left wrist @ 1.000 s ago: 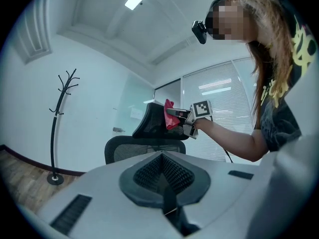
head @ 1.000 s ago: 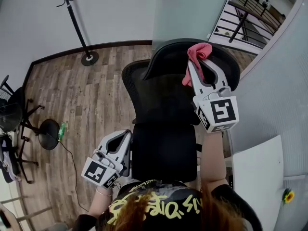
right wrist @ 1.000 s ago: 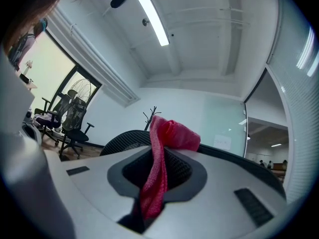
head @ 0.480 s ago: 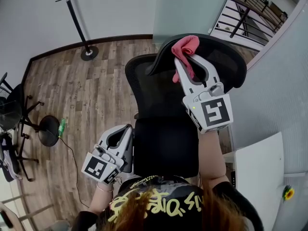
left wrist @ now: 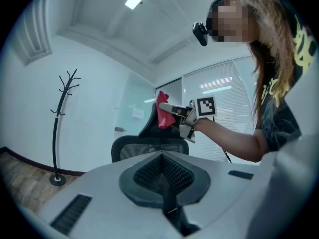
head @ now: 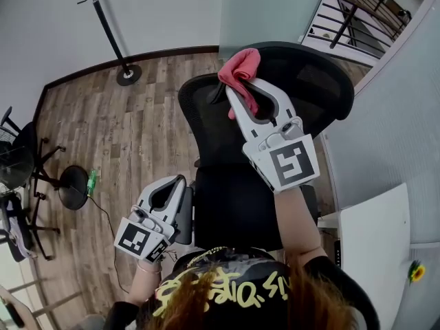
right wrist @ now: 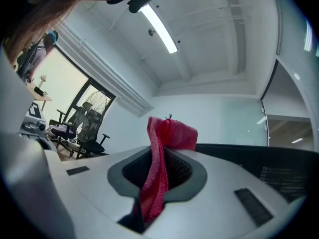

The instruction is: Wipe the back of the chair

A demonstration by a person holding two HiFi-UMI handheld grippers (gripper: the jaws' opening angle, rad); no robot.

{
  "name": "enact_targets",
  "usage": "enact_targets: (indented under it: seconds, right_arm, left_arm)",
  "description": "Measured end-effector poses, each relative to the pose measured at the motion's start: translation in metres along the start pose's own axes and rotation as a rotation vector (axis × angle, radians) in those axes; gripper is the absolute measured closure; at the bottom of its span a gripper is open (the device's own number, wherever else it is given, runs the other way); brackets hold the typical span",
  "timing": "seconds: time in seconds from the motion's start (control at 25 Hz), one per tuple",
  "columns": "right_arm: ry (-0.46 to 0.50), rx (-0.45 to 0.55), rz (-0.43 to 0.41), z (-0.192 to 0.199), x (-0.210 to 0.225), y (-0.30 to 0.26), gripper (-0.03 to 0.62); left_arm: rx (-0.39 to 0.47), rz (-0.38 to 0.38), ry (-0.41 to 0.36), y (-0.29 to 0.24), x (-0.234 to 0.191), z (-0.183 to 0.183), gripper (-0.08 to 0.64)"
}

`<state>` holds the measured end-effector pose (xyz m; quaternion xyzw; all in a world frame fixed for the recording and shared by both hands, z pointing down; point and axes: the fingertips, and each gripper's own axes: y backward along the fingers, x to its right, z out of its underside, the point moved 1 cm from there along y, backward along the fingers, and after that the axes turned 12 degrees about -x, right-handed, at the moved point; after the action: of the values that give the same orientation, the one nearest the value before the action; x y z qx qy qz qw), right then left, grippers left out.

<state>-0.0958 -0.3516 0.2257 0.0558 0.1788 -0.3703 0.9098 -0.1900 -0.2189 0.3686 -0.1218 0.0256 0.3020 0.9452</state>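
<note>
Red cloth (right wrist: pixel 158 171) between jaws of right gripper (head: pixel 245 90)

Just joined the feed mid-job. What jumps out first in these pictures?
The pink cloth pinched in the right tool, held at the left end of the black chair's headrest, centre top in the head view. Next, the left tool, shut and empty, hanging low at the chair's left side.
</note>
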Motion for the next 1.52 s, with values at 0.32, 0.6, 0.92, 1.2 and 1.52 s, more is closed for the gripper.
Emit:
enact_targets:
  seconds: [0.32, 0.6, 0.92, 1.2, 1.52]
  right_arm:
    - [-0.005, 0.030, -0.075, 0.005, -0.025, 0.002, 0.534]
    - [-0.087, 0.088, -0.091, 0.002, -0.021, 0.033, 0.534]
    - [-0.016, 0.084, 0.108, 0.020, 0.038, 0.111, 0.534]
    - [0.015, -0.017, 0.382, 0.054, 0.105, 0.178, 0.534]
    - [0.007, -0.128, 0.429, 0.092, 0.131, 0.186, 0.534]
  left_arm:
    - [-0.014, 0.007, -0.021, -0.006, 0.010, -0.002, 0.571]
    - [-0.009, 0.014, -0.044, -0.014, 0.020, -0.009, 0.571]
    - [0.002, 0.037, -0.069, -0.028, 0.032, -0.020, 0.571]
    - [0.001, 0.052, -0.098, -0.038, 0.044, -0.026, 0.571]
    - [-0.064, 0.035, -0.088, -0.055, 0.048, -0.017, 0.571]
